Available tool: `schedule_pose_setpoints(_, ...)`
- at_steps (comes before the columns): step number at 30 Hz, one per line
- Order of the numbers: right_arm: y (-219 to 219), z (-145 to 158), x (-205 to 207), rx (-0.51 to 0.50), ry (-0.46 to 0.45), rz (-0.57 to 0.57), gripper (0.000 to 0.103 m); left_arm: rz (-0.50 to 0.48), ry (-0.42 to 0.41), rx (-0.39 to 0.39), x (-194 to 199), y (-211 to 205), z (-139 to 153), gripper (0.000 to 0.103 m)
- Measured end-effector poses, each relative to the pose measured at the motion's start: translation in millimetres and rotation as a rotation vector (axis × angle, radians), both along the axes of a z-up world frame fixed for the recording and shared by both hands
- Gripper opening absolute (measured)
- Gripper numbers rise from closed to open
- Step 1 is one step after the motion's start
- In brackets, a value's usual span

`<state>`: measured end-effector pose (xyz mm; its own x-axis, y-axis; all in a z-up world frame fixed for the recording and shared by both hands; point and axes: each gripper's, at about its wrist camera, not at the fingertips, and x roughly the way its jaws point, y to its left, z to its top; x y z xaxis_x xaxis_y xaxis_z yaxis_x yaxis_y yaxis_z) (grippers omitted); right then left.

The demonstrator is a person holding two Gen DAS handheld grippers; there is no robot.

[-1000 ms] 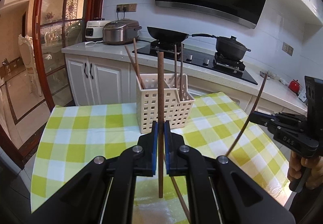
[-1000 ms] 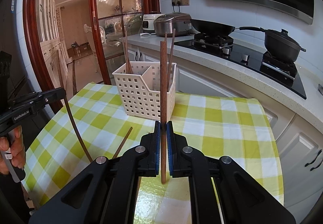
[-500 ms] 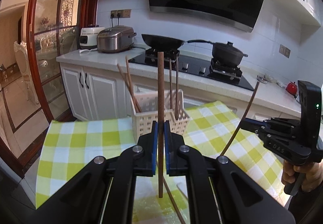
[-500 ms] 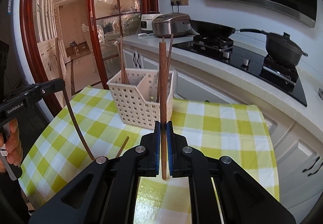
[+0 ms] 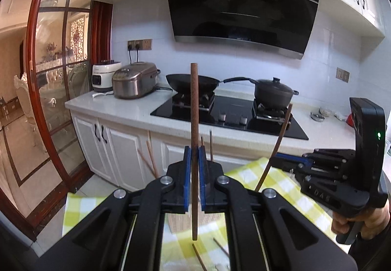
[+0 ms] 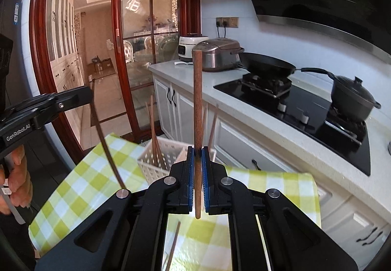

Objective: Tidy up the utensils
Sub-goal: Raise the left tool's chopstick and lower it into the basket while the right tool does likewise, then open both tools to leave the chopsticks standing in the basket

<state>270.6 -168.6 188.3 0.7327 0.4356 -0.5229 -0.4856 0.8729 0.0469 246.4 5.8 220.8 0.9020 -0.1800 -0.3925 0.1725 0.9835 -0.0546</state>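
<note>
My left gripper [image 5: 194,168] is shut on a brown chopstick [image 5: 194,124], held upright. My right gripper [image 6: 198,168] is shut on another brown chopstick [image 6: 197,104], also upright. The white slotted utensil basket [image 6: 156,163] stands on the green checked tablecloth [image 6: 88,185], just beyond and below both grippers; in the left wrist view only its bottom [image 5: 178,222] shows under the jaws. Several chopsticks stand in it [image 6: 154,134]. Loose chopsticks lie on the cloth [image 5: 199,256], [image 6: 174,244]. Each view shows the other gripper with its chopstick: the right one [image 5: 325,173], the left one [image 6: 44,109].
A white counter [image 5: 117,104] behind the table holds a rice cooker [image 5: 135,80], a wok [image 5: 193,82] and a lidded pot [image 5: 273,92] on a black hob. A red-framed glass door [image 6: 136,50] is at the left. White cabinets [image 5: 117,148] stand below.
Both grippers have risen and tilted up with their chopsticks. The basket has dropped low in both views and is now mostly hidden behind the jaws.
</note>
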Motion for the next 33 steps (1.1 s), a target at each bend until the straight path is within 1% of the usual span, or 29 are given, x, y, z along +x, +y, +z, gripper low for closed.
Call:
schedule_pose_setpoints(6, 13.5, 7.5, 24.2, 0.002, 0.000, 0.007, 0.008, 0.016, -0.022, -0.023, 40.4, 2.4, 10.8, 0.006)
schedule_pose_setpoints(10, 20.4, 5.0, 36.5, -0.001, 0.007, 0.011, 0.008, 0.027, -0.024, -0.029, 63.7, 1.1, 6.0, 0.006)
schedule_pose_setpoints(16, 26.7, -6.3, 53.4, 0.001, 0.038, -0.002, 0.008, 0.045, 0.003, -0.055, 91.8, 1.0, -15.9, 0.006)
schedule_pose_setpoints(22, 28.4, -20.9, 69.4, 0.021, 0.077, -0.015, 0.008, 0.071, 0.031, -0.085, 106.2, 9.4, -38.9, 0.006)
schedule_pose_setpoints(26, 32.8, -29.2, 73.5, 0.031, 0.095, -0.008, 0.008, 0.071, 0.064, -0.073, 112.4, 10.2, -56.1, 0.006)
schedule_pose_setpoints(33, 42.2, -40.1, 77.1, 0.036, 0.132, 0.010, 0.008, 0.064, 0.097, -0.061, 116.0, 10.8, -74.6, 0.006)
